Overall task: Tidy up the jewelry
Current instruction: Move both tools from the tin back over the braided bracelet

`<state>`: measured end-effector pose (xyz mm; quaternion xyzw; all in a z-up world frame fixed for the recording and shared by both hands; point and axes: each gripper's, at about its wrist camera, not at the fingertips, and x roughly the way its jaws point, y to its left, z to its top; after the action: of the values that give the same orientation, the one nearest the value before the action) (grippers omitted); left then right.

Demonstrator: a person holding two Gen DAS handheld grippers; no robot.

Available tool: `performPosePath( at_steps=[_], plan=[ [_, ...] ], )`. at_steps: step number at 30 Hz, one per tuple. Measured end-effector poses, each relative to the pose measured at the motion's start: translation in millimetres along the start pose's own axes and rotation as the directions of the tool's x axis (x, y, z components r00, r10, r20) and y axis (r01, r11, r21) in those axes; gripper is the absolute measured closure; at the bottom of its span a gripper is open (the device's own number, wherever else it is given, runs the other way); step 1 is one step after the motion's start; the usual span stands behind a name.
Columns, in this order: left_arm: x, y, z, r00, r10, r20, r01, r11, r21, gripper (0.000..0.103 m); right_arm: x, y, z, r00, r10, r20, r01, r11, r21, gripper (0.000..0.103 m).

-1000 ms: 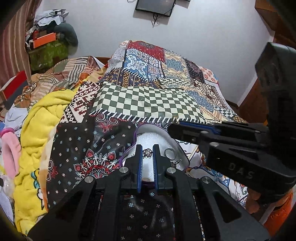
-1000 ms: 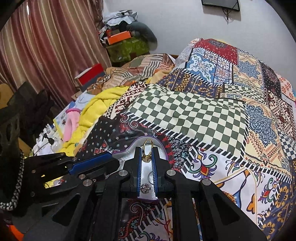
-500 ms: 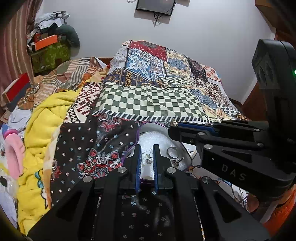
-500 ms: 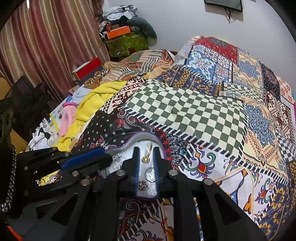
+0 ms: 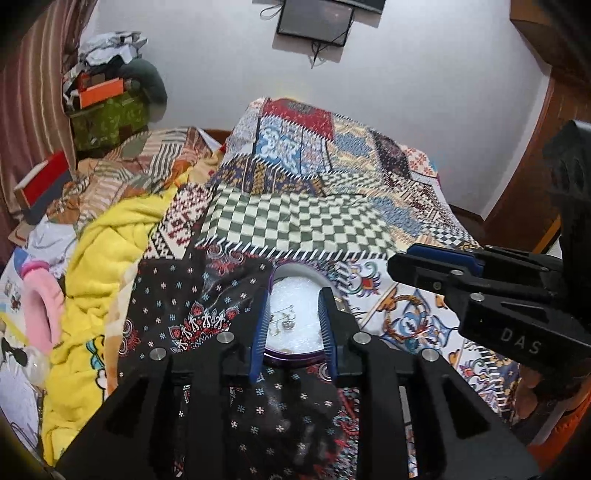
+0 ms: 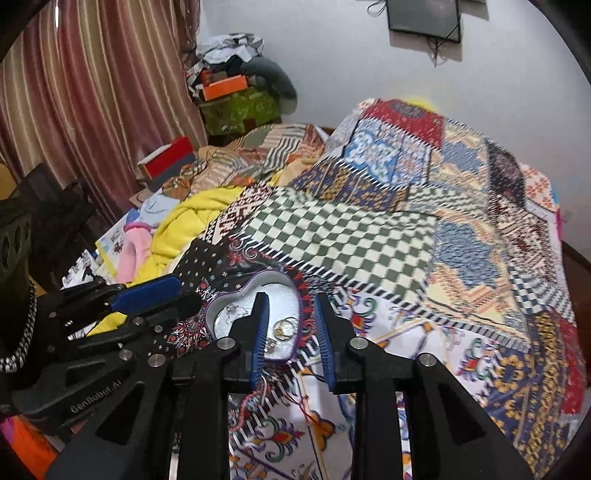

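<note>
A heart-shaped tin [image 5: 295, 266] with a purple rim lies on the patchwork bedspread, its pale inside showing. Small silver pieces [image 5: 283, 322] lie in it, between the fingers of my left gripper [image 5: 294, 295], which stands open just above the tin. In the right wrist view the same tin [image 6: 273, 275] holds gold rings [image 6: 284, 327] and a thin silver piece [image 6: 232, 310]. My right gripper [image 6: 291, 299] is open over the tin's right half, with nothing held. Each gripper appears in the other's view: the right gripper [image 5: 436, 264] and the left gripper [image 6: 155, 293].
The bedspread [image 6: 354, 240] covers the whole bed. A yellow blanket [image 5: 99, 266] and a pink slipper [image 5: 40, 295] lie to the left. Boxes and bags [image 6: 236, 99] are piled by the striped curtain [image 6: 92, 92]. A dark frame [image 5: 314, 20] hangs on the wall.
Both grippers have opened. The gold ring that my right gripper held now lies in the tin. The small piece between my left fingers also rests in the tin.
</note>
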<state>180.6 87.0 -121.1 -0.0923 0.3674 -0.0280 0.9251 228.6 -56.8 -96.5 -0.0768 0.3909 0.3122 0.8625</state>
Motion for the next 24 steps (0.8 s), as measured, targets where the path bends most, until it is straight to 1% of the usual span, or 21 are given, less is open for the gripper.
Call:
performPosePath(
  at_steps=[1,3,6,8,11,15,18,23,24],
  plan=[
    [-5,-3,2,1.000,0.000,0.008,0.000,1.000,0.006,0.077,-5,-2,-1,1.000,-0.006,0.007,0.006,1.000,0.002,0.077],
    [-15,-9,5,1.000,-0.002,0.024,0.002,1.000,0.015,0.071,-17,-6,-3,1.000,-0.019,0.024,0.019,1.000,0.009,0.075],
    [-29,-19,6,0.999,-0.005,0.045,0.004,0.999,0.035,0.068,-37,-16,-8,0.998,-0.049,0.047,0.048,0.999,0.019,0.070],
    [-35,-27,5,0.999,-0.014,0.048,0.012,0.999,0.049,0.065,-50,-25,-13,0.996,-0.073,0.059,0.071,0.997,0.032,0.066],
    [-39,-38,2,0.999,-0.031,0.040,0.028,0.997,0.068,0.061,-66,-39,-21,0.992,-0.105,0.064,0.102,0.994,0.048,0.064],
    [-33,-62,-8,0.998,-0.060,0.000,0.059,0.993,0.107,0.060,-78,-57,-35,0.989,-0.141,0.049,0.138,0.988,0.074,0.064],
    [-21,-78,-16,0.996,-0.073,-0.041,0.078,0.988,0.135,0.060,-79,-67,-46,0.987,-0.162,0.020,0.159,0.983,0.091,0.064],
    [13,-101,-36,0.986,-0.085,-0.146,0.109,0.980,0.167,0.060,-77,-83,-66,0.985,-0.173,-0.024,0.175,0.978,0.115,0.064],
    [17,-104,-39,0.984,-0.084,-0.157,0.111,0.979,0.172,0.060,-76,-86,-71,0.984,-0.173,-0.032,0.176,0.977,0.122,0.064]
  ],
)
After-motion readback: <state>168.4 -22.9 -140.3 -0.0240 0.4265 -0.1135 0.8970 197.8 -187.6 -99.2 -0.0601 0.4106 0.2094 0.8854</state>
